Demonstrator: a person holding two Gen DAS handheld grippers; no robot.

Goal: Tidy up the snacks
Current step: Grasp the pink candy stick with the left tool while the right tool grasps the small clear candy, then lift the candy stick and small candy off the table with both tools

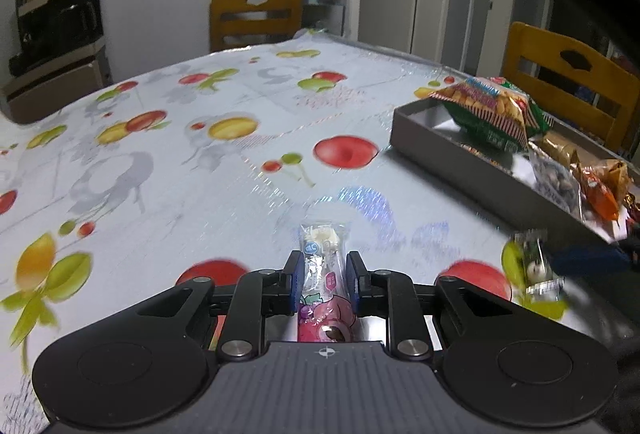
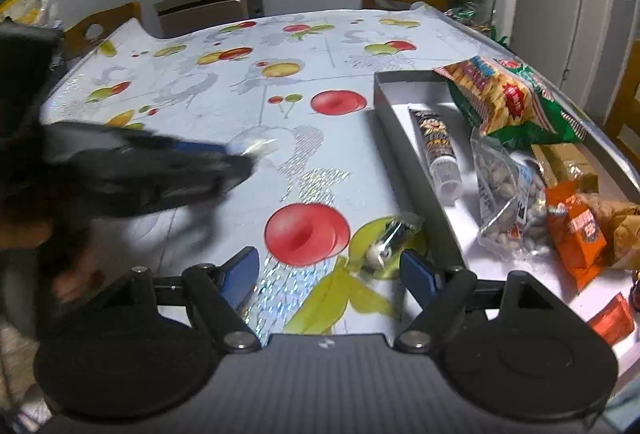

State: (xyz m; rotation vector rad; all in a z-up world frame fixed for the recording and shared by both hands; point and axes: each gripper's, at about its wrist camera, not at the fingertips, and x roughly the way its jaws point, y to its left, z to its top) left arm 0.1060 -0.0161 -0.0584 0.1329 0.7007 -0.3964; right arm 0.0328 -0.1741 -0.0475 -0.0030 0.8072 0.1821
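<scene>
Fruit-print tabletop (image 1: 240, 170): our left gripper (image 1: 323, 276) jaws pinch pink snack stick (image 1: 325, 298); right gripper (image 2: 330, 270) jaws wide around small wrapped candy (image 2: 390, 240). Centre, then close gently.

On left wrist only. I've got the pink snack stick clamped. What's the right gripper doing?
Observer: The right gripper is open and empty, with a small clear-wrapped candy on the table ahead of it, near its right finger.
Operator: Room in the tray? I see only its near wall and the top of the pile.
Observer: Yes. The grey tray shows bare floor at its far left corner, beside a dark tube snack.
Operator: What's behind the green bag?
Observer: Beside the green snack bag lies a clear bag of nuts, then orange packets.
</scene>
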